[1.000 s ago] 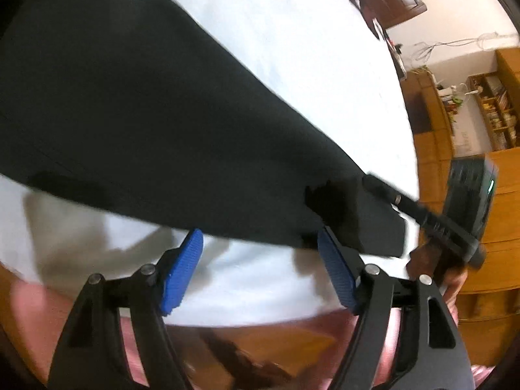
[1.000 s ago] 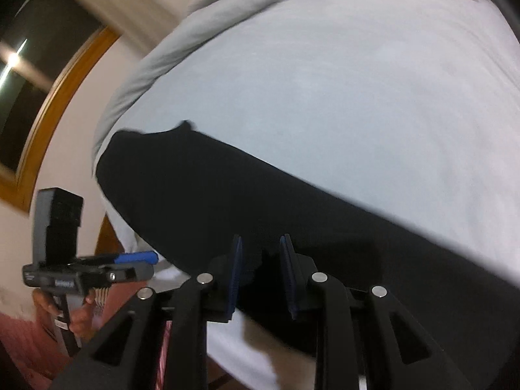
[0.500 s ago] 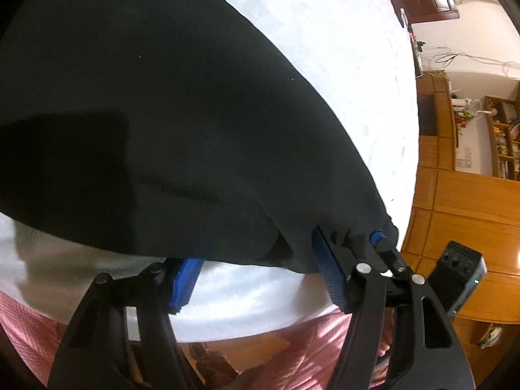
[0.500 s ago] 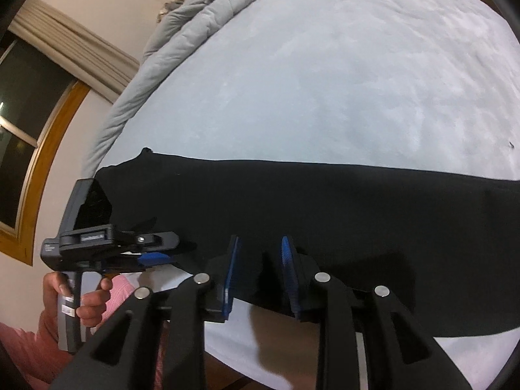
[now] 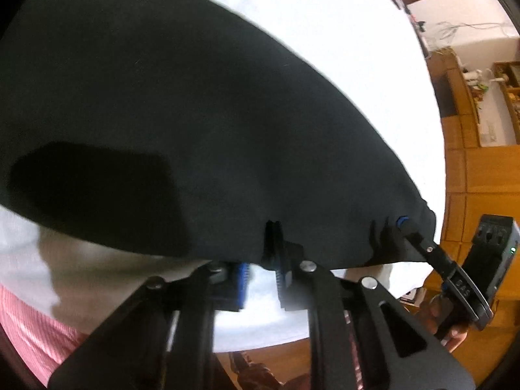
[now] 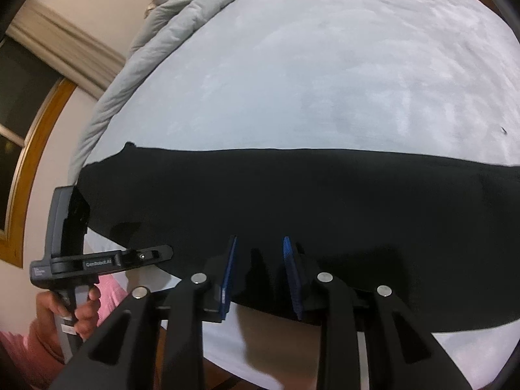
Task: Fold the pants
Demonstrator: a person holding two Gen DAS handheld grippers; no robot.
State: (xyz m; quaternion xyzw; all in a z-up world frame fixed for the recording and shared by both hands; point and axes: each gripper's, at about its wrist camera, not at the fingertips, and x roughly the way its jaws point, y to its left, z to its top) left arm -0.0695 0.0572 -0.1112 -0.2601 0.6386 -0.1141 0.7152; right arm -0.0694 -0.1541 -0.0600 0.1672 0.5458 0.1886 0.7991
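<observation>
L wrist cam sits behind the left gripper (image 5: pixel 261 271), looks fwd along its fingers, close over the near edge of the black pants (image 5: pixel 201 130), w/ the white bed (image 5: pixel 341 32) beyond and wooden cabinets (image 5: pixel 481 169) far right. R wrist cam sits behind the right gripper (image 6: pixel 258 273), also low and close at that edge, facing across the bed toward a rolled grey duvet (image 6: pixel 169 26) and window (image 6: pixel 19 107). Shared: pants, bed surface; each cam catches the other gripper at its frame edge.

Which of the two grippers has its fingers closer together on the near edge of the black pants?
The left gripper: its blue-padded fingers pinch the black pants hem. The right gripper shows a wider gap around its fold.
</observation>
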